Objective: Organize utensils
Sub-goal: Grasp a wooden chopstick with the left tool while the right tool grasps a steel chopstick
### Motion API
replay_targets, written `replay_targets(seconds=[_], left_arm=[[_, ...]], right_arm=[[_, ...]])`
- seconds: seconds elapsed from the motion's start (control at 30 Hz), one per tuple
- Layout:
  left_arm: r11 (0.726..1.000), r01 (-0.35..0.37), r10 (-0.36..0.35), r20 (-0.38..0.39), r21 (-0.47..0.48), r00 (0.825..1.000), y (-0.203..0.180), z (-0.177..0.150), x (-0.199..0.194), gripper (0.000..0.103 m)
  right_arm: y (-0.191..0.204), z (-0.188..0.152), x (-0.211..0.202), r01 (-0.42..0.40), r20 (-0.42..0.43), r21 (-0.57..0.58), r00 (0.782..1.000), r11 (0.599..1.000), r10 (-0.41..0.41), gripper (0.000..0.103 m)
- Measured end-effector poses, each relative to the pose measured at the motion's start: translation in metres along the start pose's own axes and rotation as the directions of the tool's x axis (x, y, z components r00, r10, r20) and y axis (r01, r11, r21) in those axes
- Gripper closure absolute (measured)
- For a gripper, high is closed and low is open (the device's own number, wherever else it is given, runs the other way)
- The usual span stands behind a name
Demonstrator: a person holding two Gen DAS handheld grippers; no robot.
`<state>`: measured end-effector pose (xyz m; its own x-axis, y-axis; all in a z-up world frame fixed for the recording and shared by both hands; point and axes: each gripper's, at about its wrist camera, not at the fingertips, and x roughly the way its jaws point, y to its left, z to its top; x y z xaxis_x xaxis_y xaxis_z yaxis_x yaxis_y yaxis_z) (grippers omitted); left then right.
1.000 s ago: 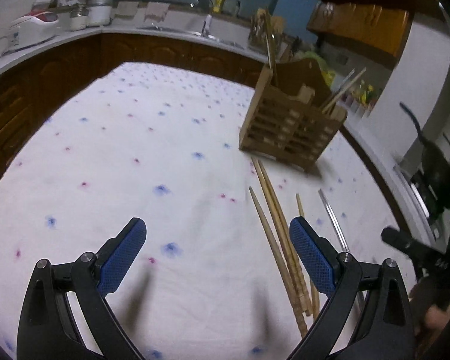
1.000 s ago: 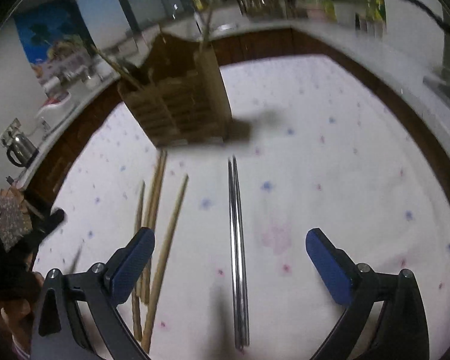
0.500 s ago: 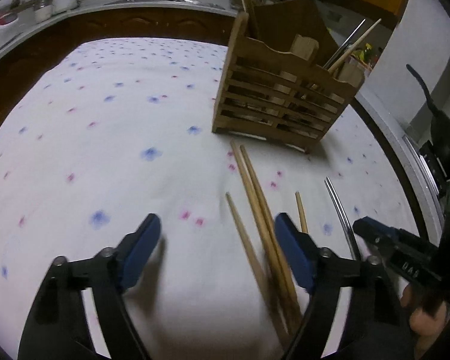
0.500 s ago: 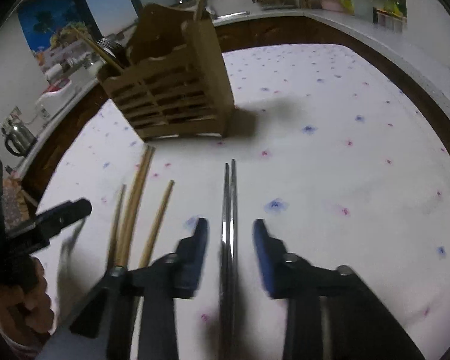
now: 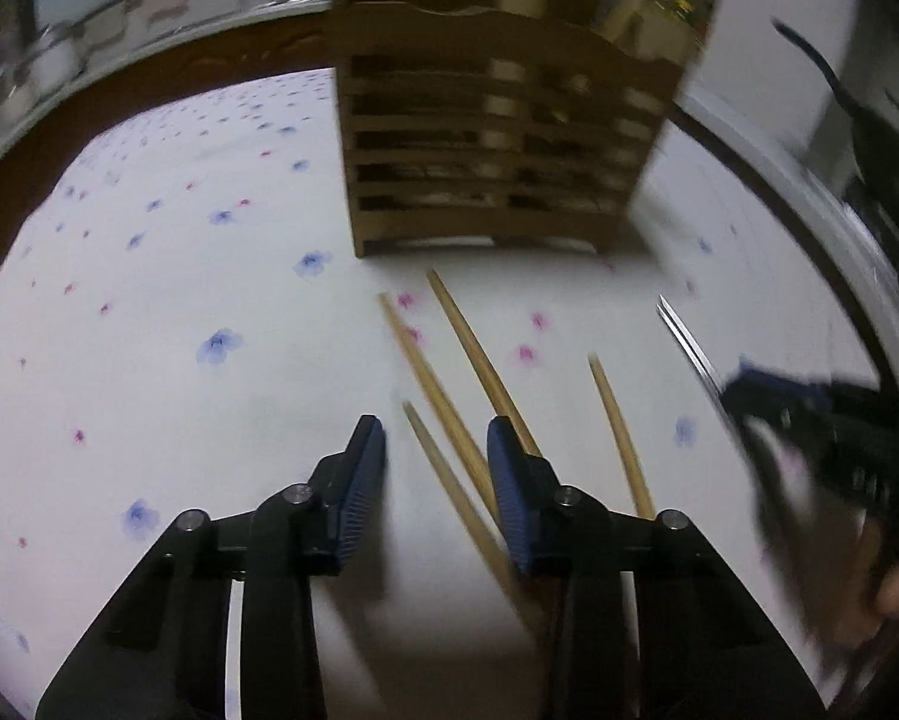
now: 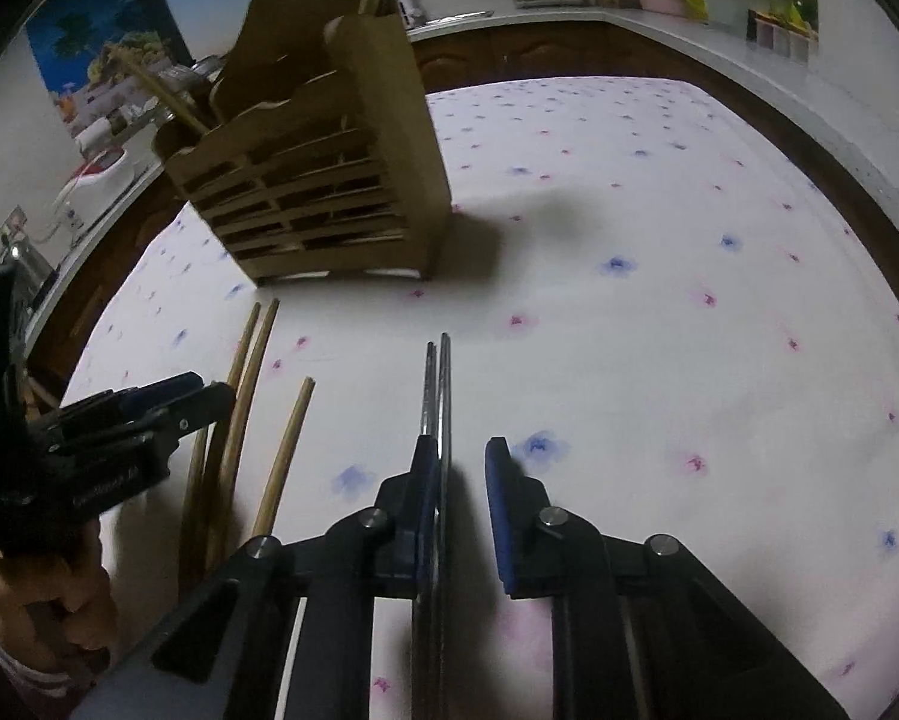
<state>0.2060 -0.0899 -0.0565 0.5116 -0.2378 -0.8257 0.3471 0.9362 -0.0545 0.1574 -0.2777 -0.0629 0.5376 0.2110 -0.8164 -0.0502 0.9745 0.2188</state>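
Note:
A slatted wooden utensil holder (image 5: 491, 138) stands on the flowered cloth; it also shows in the right wrist view (image 6: 323, 180), with utensils inside. Several wooden chopsticks (image 5: 449, 402) lie in front of it. My left gripper (image 5: 434, 468) is low over them, jaws narrowed around two of the sticks with gaps still showing. A pair of metal chopsticks (image 6: 437, 396) lies on the cloth. My right gripper (image 6: 461, 480) is around them; its left pad touches them, and a gap remains at the right pad. The wooden chopsticks (image 6: 239, 408) show left of it.
The cloth-covered table (image 6: 689, 300) has a dark wooden edge with a kitchen counter (image 6: 569, 18) beyond it. Each gripper shows in the other's view: the right one (image 5: 821, 420) and the left one (image 6: 101, 438).
Both grippers have moved forward and down toward the holder and have narrowed from wide open, the left around the wooden chopsticks, the right around the metal chopsticks.

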Motion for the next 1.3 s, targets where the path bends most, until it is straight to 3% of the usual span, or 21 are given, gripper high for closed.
replay_targets(seconds=[0.07, 0.13, 0.2, 0.33, 0.43, 0.7, 0.93, 1.03, 1.3], left_arm=[[0.996, -0.014, 0.014, -0.003, 0.086, 1.0, -0.007, -0.01, -0.005, 0.071], [0.994, 0.023, -0.022, -0.012, 0.11, 1.0, -0.003, -0.017, -0.012, 0.076], [0.995, 0.084, -0.083, -0.019, 0.06, 0.996, 0.01, -0.019, -0.016, 0.077], [0.989, 0.131, -0.132, -0.011, -0.069, 0.991, 0.029, -0.012, -0.015, 0.078], [0.989, 0.105, -0.109, -0.029, -0.099, 0.994, 0.034, 0.0, -0.005, 0.078], [0.995, 0.061, -0.065, -0.048, -0.075, 0.997, 0.026, 0.024, 0.013, 0.078], [0.994, 0.063, -0.068, -0.054, -0.087, 0.996, 0.022, 0.044, 0.019, 0.078], [0.999, 0.011, -0.014, -0.061, -0.053, 0.998, 0.013, 0.051, 0.023, 0.078], [0.996, -0.031, 0.022, -0.109, -0.08, 0.994, 0.02, 0.055, 0.032, 0.077]], right_arm=[[0.003, -0.002, 0.002, 0.002, -0.003, -0.017, 1.0, 1.0, -0.003, 0.087], [0.006, -0.004, 0.0, 0.021, 0.004, -0.047, 1.0, 0.999, -0.021, 0.087], [0.003, -0.004, 0.0, 0.016, -0.001, -0.045, 1.0, 0.999, -0.016, 0.087], [0.0, 0.0, 0.003, 0.0, -0.012, -0.035, 1.0, 0.999, -0.001, 0.087], [0.002, 0.007, 0.008, 0.008, -0.006, -0.04, 1.0, 0.999, -0.009, 0.085], [0.003, 0.027, 0.025, 0.023, -0.008, -0.062, 1.0, 0.998, -0.023, 0.085], [0.002, 0.029, 0.027, 0.011, -0.007, -0.06, 1.0, 0.998, -0.011, 0.084], [-0.001, 0.029, 0.028, -0.007, -0.006, -0.05, 1.0, 0.999, 0.006, 0.084], [0.002, 0.031, 0.029, 0.003, -0.011, -0.077, 1.0, 0.997, -0.004, 0.084]])
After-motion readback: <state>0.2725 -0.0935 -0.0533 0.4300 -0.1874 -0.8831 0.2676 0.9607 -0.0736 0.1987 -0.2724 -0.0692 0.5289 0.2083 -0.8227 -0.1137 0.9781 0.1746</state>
